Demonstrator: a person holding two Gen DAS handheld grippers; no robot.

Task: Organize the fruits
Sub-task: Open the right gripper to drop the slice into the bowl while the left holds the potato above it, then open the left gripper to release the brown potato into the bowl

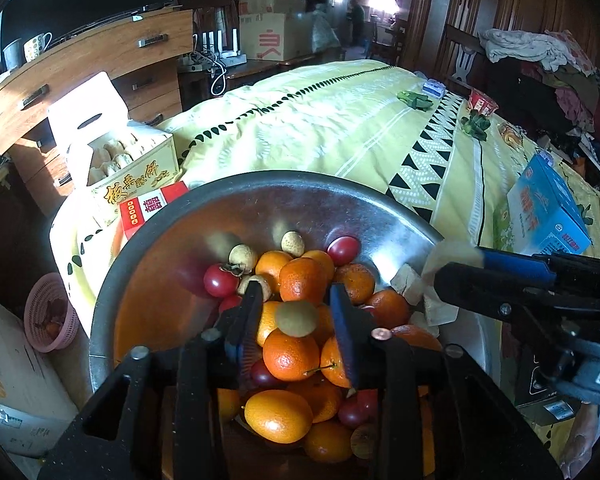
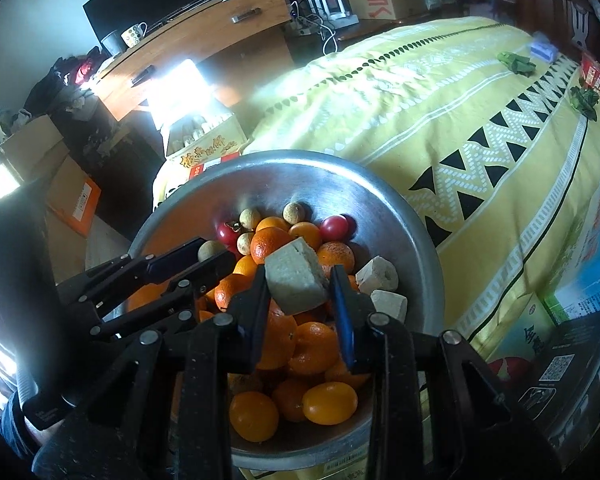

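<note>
Yellow patterned bedspread [image 1: 340, 128] under big round metal bowl [image 1: 172, 236] of mixed fruit. Left gripper [image 1: 296, 304] fingers narrowly parted around small tan-green round longan [image 1: 297, 318], apparently pinching it above the oranges [image 1: 290, 354]; light, thin-shelled, hold across middle gently. Right gripper [image 2: 300, 284] clamps pale grey-green crumbly cake block [image 2: 296, 282] by its sides; brittle. Both angle down over bowl
</note>
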